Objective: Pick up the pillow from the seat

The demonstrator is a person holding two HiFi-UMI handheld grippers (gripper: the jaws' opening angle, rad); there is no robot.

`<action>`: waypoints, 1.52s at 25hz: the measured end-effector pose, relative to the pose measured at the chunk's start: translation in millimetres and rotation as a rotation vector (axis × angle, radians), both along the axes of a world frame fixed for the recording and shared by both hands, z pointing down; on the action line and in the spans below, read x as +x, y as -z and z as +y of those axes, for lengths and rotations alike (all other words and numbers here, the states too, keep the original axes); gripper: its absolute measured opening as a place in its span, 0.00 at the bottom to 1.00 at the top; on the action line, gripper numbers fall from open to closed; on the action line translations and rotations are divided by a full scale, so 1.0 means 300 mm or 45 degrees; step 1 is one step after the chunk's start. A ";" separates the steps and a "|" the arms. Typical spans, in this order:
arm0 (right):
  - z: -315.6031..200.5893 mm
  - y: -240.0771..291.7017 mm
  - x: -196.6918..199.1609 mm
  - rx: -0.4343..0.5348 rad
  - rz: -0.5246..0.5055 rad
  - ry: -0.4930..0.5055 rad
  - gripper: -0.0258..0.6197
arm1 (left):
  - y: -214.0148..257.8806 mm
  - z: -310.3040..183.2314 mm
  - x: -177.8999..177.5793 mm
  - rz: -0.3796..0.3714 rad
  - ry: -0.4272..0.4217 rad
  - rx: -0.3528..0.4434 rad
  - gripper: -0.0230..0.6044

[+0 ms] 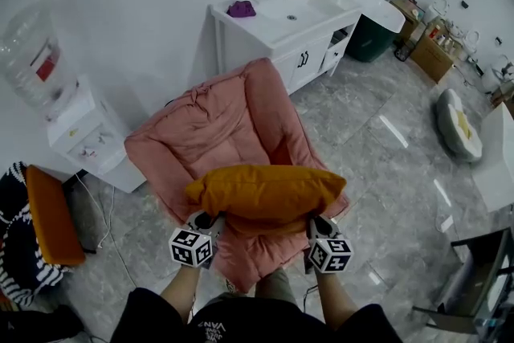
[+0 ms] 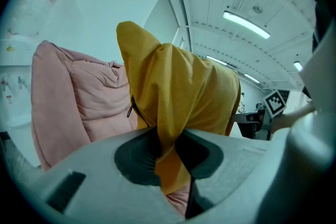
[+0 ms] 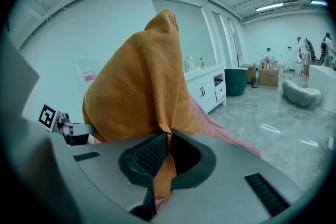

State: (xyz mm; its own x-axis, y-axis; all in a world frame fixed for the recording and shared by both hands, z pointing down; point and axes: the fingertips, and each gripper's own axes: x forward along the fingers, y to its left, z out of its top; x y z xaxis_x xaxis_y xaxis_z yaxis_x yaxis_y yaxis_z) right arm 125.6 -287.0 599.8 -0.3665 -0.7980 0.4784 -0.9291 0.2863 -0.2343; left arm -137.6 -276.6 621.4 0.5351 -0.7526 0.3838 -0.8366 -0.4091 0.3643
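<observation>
Now the orange pillow (image 1: pixel 265 193) is held up over the front of the pink seat (image 1: pixel 213 124), gripped at both ends. My left gripper (image 2: pixel 167 150) is pinched on a fold of its fabric, and my right gripper (image 3: pixel 167 148) is clamped tight on the cloth at the other end. A white sink cabinet (image 1: pixel 309 52) stands behind the seat.

The mustard-orange pillow (image 1: pixel 265 190), plump and oblong with a zip along one side, sits crosswise over the front of the soft, rumpled pink seat (image 1: pixel 217 124), its near edge pinched at both ends, fabric bunched there.
</observation>
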 end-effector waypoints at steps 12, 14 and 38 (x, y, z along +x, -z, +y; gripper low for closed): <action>0.019 0.254 -0.003 0.207 -0.042 -0.044 0.05 | 0.258 -0.007 -0.015 0.078 -0.021 0.199 0.16; 0.023 0.305 -0.004 0.246 -0.053 -0.049 0.05 | 0.314 -0.004 -0.017 0.102 -0.020 0.241 0.16; 0.135 0.834 -0.107 0.665 -0.172 0.010 0.05 | 0.856 0.045 -0.136 0.196 -0.035 0.611 0.15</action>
